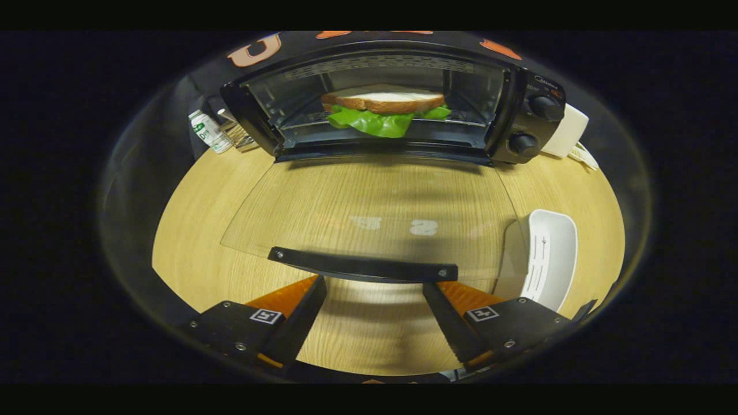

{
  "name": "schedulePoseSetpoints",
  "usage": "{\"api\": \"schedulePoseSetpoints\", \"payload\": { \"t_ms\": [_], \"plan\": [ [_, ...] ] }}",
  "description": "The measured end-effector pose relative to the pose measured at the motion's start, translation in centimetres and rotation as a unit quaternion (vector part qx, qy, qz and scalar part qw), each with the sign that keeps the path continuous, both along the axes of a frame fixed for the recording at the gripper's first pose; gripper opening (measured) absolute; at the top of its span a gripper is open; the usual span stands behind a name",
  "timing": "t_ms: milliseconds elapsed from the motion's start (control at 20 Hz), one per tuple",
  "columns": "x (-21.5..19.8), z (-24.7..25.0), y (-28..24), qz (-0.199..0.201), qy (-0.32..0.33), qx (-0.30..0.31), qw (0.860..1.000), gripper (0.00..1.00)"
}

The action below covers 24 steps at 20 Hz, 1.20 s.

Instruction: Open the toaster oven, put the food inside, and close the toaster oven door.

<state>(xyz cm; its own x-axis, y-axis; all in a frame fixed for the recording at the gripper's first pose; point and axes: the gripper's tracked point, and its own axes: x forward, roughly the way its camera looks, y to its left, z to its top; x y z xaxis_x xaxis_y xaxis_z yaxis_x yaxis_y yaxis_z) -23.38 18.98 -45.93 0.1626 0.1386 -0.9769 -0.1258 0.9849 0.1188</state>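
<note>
The tool (375,314) is spread wide, gripping nothing, just behind the black handle (363,268) of the lowered glass door (375,213); the lettuce sandwich (383,109) sits beyond, inside the black toaster oven (519,124). Lifting off-centre could let the handle slip, dropping the door onto the wooden desk (190,230)

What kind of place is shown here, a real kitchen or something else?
Probably a staged kitchen corner on a tabletop, not a full kitchen: a toaster oven with its glass door folded down onto a wooden table, a sandwich on its rack. The gripper has its jaws open, just short of the door handle.
</note>
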Motion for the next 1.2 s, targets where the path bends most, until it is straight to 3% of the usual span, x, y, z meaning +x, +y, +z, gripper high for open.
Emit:
{"api": "schedulePoseSetpoints", "payload": {
  "t_ms": [450,900,1200],
  "plan": [
    [3.0,4.6,0.6,0.003,-0.055,0.026,0.998,1.00],
    [13.9,9.8,0.5,-0.015,-0.169,0.023,0.985,1.00],
    [19.2,14.6,-1.0,-0.039,-0.251,0.019,0.967,1.00]
  ]
}}
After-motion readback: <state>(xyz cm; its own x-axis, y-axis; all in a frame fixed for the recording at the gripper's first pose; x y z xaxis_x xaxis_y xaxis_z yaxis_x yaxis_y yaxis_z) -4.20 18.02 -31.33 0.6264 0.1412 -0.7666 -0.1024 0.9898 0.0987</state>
